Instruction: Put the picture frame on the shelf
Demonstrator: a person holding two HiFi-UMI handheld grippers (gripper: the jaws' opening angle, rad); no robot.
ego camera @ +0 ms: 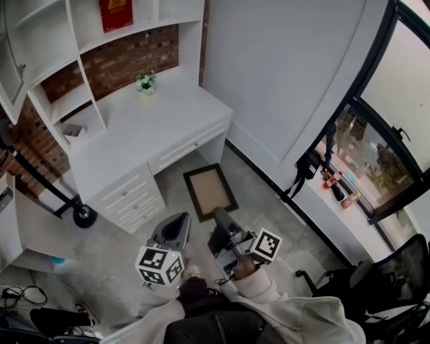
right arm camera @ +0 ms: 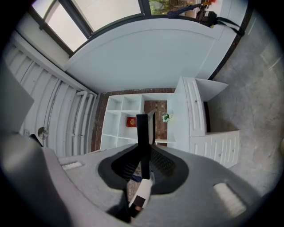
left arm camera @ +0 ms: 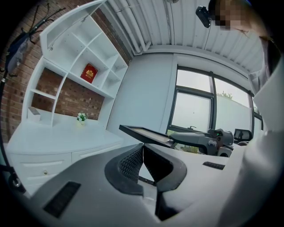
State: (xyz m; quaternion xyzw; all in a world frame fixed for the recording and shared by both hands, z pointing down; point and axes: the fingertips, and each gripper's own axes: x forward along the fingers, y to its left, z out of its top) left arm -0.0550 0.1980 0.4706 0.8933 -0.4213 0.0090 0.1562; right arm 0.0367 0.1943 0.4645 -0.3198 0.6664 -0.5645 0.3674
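A dark-framed picture frame (ego camera: 209, 191) with a tan middle hangs flat above the floor in front of the white desk (ego camera: 154, 124). My right gripper (ego camera: 220, 214) is shut on its near edge. In the right gripper view the frame (right arm camera: 143, 131) stands edge-on between the pads, reaching toward the white shelf (right arm camera: 122, 122). To its left my left gripper (ego camera: 180, 219) holds nothing, and its fingertips (left arm camera: 143, 148) touch. From the left gripper view the frame (left arm camera: 146, 134) juts out from the right gripper (left arm camera: 199, 139). The shelf (ego camera: 87, 40) rises above the desk.
A small flower pot (ego camera: 146, 82) stands on the desk and a red item (ego camera: 115, 13) sits in an upper shelf cell. Bottles (ego camera: 336, 188) line the window sill on the right. An office chair (ego camera: 396, 275) is at the lower right and a wheeled stand base (ego camera: 84, 215) on the left.
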